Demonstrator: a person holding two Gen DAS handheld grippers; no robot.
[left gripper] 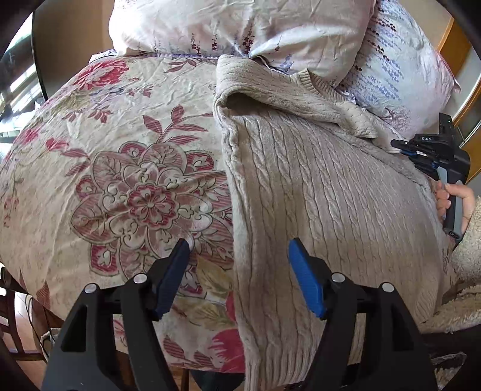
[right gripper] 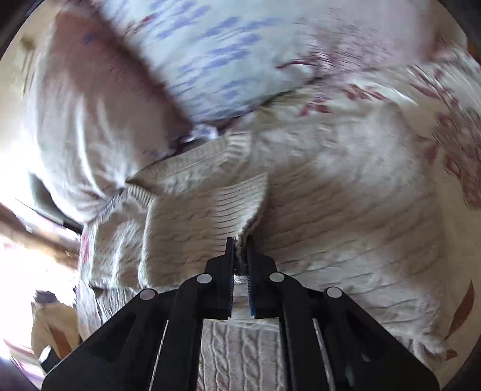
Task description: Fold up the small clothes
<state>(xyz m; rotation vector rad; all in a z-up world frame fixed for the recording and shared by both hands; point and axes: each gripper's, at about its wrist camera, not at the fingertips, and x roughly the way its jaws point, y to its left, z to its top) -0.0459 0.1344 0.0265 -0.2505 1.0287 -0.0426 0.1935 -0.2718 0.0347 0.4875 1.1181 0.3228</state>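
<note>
A beige cable-knit sweater (left gripper: 315, 168) lies on a floral bedspread (left gripper: 135, 150), its left side folded inward and its ribbed hem hanging over the near edge. My left gripper (left gripper: 239, 249) is open and empty, hovering over the sweater's left edge. My right gripper (left gripper: 396, 146) shows at the right in the left wrist view, pinching the sweater's right sleeve. In the blurred right wrist view the right gripper (right gripper: 240, 243) is shut on a fold of the sweater (right gripper: 210, 210), near the ribbed cuff.
Two floral pillows (left gripper: 240, 27) sit at the head of the bed, touching the sweater's collar. A second pillow (left gripper: 399, 69) with blue print is at the right. The bed's left edge drops to a wooden floor (left gripper: 18, 330).
</note>
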